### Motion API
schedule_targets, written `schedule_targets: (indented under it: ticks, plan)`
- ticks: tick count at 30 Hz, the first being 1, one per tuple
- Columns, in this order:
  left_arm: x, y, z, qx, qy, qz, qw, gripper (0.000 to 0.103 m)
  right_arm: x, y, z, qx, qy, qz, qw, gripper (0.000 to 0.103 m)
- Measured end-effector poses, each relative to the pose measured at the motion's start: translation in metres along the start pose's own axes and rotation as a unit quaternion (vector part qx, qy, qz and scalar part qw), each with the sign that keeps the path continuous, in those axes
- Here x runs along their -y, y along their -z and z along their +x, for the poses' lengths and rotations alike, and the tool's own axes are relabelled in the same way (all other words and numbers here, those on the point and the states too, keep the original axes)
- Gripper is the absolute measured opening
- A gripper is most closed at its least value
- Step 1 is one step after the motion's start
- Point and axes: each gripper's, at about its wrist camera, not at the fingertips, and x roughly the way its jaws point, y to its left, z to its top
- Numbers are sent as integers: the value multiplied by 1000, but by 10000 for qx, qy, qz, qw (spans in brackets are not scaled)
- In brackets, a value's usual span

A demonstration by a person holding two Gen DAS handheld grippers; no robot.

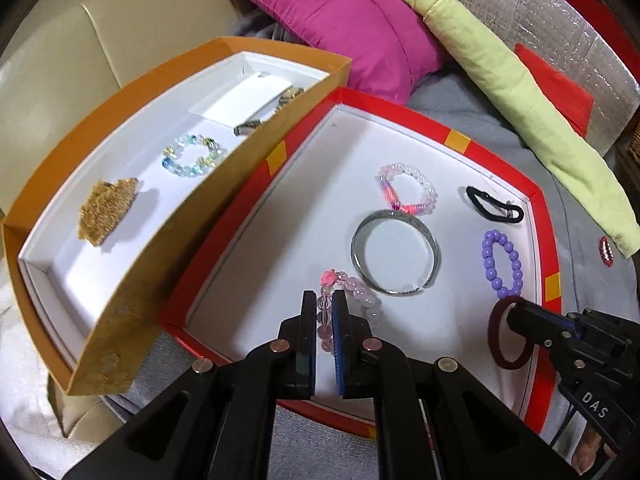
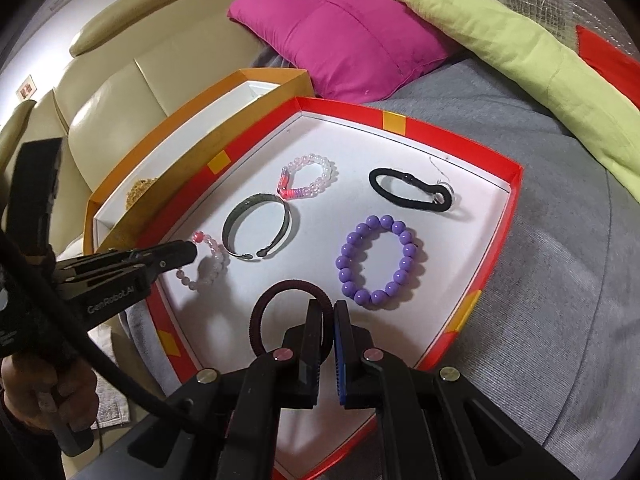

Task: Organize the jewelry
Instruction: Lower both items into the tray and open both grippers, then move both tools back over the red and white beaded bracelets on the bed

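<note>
Fingers of left gripper [image 1: 323, 304] pinching pink bead bracelet [image 1: 352, 292], right gripper [image 2: 328, 314] clamping maroon hair tie [image 2: 276, 300] in red tray [image 2: 516, 184]; both likely needing lifting toward orange box [image 1: 132, 292].

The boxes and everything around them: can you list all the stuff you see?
red box: 1, red, on grey blanket
orange box: 1, orange, beside red box
bangle: 1, silver, red box
purple bracelet: 1, red box
pink-white bracelet: 1, red box
black tie: 1, red box
clear bracelet: 1, blue-green, orange box
gold piece: 1, orange box
pillow: 1, magenta, behind
green cloth: 1, right
pale bracelet: 1, pink, in left gripper fingers
maroon tie: 1, in right gripper fingers
</note>
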Motion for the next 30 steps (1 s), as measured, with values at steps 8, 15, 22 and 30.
schedule_targets:
  ticks: [8, 15, 22, 30]
  plan:
    - [1, -4, -6, 49, -179, -66, 9998, 13, -1, -1, 7, -149, 145, 17, 9998, 9]
    - [2, -5, -24, 267, -298, -173, 9990, 36, 8, 3, -6, 41, 111, 192, 9997, 63]
    - [45, -7, -53, 694, -237, -6, 9973, 57, 35, 16, -52, 520, 37, 571, 9970, 63]
    - [168, 1, -62, 780, 328, 791, 9933, 64, 116, 74, -115, 891, 270, 1272, 9875, 72]
